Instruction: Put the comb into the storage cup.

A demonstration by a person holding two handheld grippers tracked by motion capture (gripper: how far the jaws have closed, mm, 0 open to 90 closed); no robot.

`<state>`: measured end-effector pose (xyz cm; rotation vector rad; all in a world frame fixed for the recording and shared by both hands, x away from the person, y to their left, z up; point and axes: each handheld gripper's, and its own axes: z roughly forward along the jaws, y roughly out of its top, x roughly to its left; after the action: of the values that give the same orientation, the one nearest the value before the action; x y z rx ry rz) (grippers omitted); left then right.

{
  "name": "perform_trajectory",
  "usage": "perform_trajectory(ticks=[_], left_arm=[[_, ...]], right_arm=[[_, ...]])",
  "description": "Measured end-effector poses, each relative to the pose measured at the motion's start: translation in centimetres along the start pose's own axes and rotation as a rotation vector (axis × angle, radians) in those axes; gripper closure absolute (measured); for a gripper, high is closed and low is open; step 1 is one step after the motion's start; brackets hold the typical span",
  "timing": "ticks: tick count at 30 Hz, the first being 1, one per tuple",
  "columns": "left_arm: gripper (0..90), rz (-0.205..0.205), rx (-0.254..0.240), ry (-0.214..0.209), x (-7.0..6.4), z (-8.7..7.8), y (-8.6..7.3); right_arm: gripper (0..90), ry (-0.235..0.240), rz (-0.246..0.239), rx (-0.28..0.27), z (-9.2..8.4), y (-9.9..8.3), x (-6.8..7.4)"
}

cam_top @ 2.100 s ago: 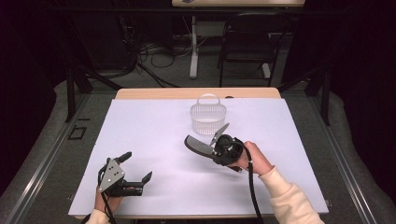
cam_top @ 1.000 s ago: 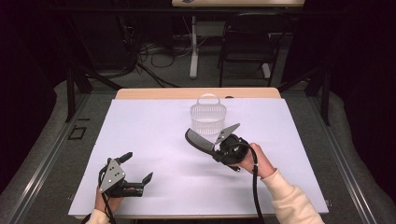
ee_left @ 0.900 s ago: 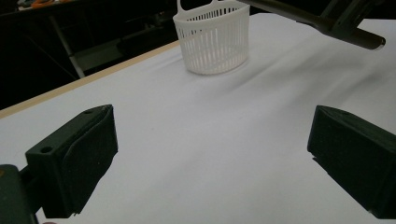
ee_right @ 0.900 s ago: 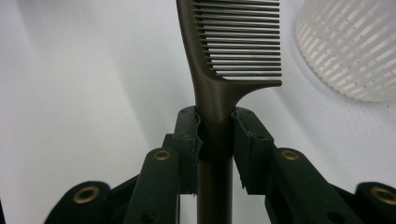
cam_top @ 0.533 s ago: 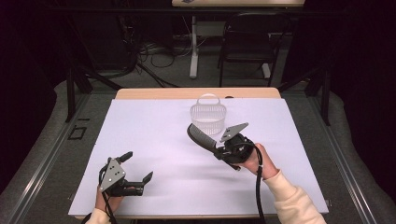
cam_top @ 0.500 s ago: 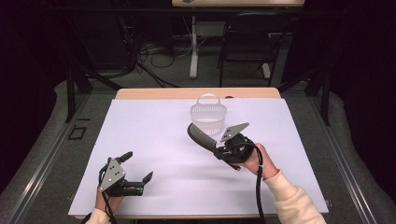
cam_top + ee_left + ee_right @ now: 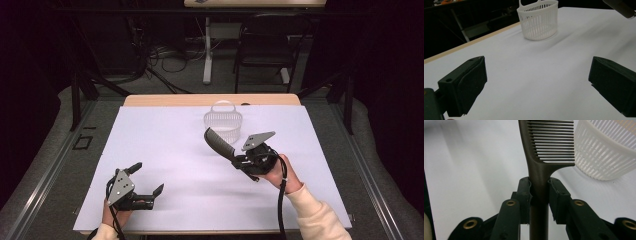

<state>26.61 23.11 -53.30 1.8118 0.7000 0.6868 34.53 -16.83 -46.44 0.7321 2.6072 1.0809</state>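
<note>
A dark comb (image 7: 218,142) (image 7: 549,147) is held by its handle, and my right gripper (image 7: 239,161) (image 7: 539,192) is shut on it, lifted above the white table cover. The comb's toothed end points toward a white slatted basket (image 7: 223,122) (image 7: 539,20) (image 7: 604,152) standing just behind it at the table's back middle. My left gripper (image 7: 148,182) (image 7: 536,82) rests low at the front left, its jaws open wide with nothing between them.
The white cover (image 7: 170,145) spans the wooden table (image 7: 210,100). A dark chair (image 7: 265,45) and a table leg with cables stand on the floor beyond the far edge. Grey padding borders both sides.
My right gripper has carried the comb slightly to the right and nearer the basket. The left gripper has stayed where it was.
</note>
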Motion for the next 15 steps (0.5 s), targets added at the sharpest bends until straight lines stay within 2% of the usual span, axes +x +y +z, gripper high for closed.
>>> perform_trajectory(ticks=[15], left_arm=[[1.8,0.0,0.005,-0.004,-0.04,-0.01,0.01]], right_arm=[[72.4,-0.041,0.019,-0.038,-0.85,-0.15,-0.59]])
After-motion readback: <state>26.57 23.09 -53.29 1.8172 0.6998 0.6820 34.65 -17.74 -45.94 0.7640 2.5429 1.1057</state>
